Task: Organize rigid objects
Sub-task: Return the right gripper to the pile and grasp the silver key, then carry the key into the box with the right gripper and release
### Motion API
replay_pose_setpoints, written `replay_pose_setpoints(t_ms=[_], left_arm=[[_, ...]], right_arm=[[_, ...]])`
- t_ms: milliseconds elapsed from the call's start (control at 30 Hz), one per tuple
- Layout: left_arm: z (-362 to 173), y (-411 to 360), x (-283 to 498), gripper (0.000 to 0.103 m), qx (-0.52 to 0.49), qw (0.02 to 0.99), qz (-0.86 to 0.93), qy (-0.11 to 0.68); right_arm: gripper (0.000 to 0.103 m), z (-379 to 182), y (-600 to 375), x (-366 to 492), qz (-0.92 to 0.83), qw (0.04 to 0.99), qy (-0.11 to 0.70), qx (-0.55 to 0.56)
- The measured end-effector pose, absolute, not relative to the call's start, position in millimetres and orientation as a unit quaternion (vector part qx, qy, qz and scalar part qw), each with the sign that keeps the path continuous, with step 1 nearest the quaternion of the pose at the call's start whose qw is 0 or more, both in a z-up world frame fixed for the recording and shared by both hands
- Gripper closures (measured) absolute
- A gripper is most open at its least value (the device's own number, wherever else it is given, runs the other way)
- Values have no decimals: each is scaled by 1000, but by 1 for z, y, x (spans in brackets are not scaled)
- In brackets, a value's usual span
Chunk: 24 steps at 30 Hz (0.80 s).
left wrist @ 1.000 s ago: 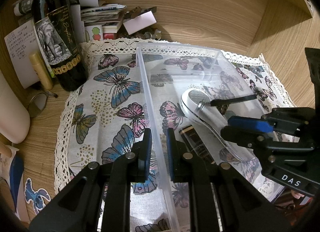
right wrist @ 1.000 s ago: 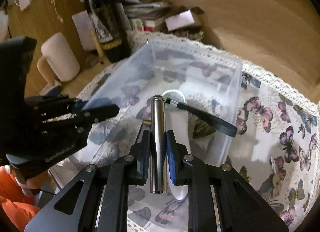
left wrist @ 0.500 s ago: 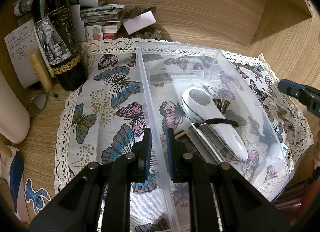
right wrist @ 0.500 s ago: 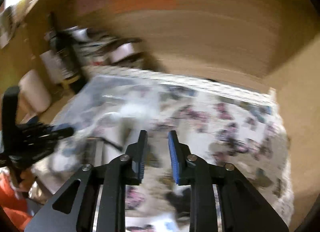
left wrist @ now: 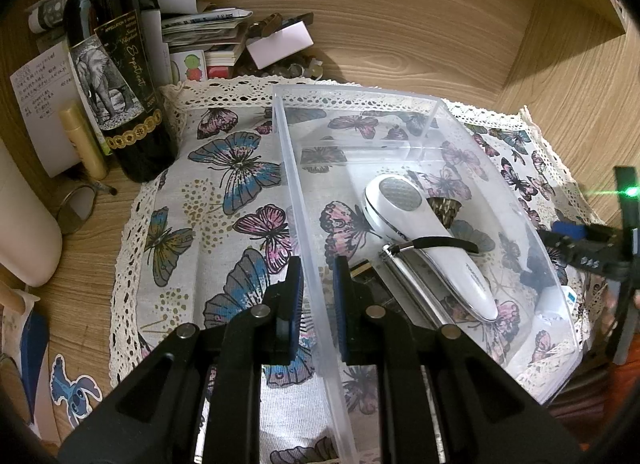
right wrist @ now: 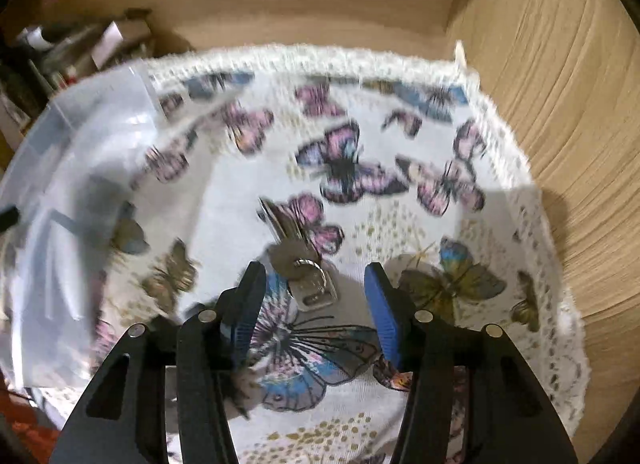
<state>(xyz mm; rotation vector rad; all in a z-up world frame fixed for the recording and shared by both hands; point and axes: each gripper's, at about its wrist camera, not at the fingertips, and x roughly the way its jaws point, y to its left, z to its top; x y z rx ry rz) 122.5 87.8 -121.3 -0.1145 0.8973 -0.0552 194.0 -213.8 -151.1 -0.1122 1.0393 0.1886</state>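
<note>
A clear plastic bin stands on a butterfly cloth. In it lie a white lint shaver, a silver tube with a black strap and a dark box. My left gripper is shut on the bin's left wall. My right gripper is open just above a set of silver keys lying on the cloth to the right of the bin. It also shows at the right edge of the left wrist view.
A dark wine bottle, a gold tube, stacked papers and small clutter stand behind the cloth at the left. Wooden walls close in at the back and right. A cream cylinder lies at far left.
My right gripper let go of the silver tube in the bin, swung right and opened over the keys. The left gripper kept its hold on the bin wall.
</note>
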Motion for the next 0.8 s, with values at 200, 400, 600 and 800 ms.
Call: replay_pose_setpoints(t_ms=[200, 400, 600, 800], left_arm=[[-122, 89, 122, 90, -56, 899, -26, 435], [-123, 90, 122, 90, -55, 899, -26, 435], [-123, 89, 122, 90, -56, 899, -26, 435], [-123, 89, 122, 90, -56, 899, -26, 435]], right_arm=[[68, -160, -218, 194, 103, 867, 486, -41], [81, -159, -212, 189, 104, 870, 481, -46], [81, -144, -209, 182, 109, 882, 456, -43], [81, -110, -204, 175, 117, 903, 412, -39]])
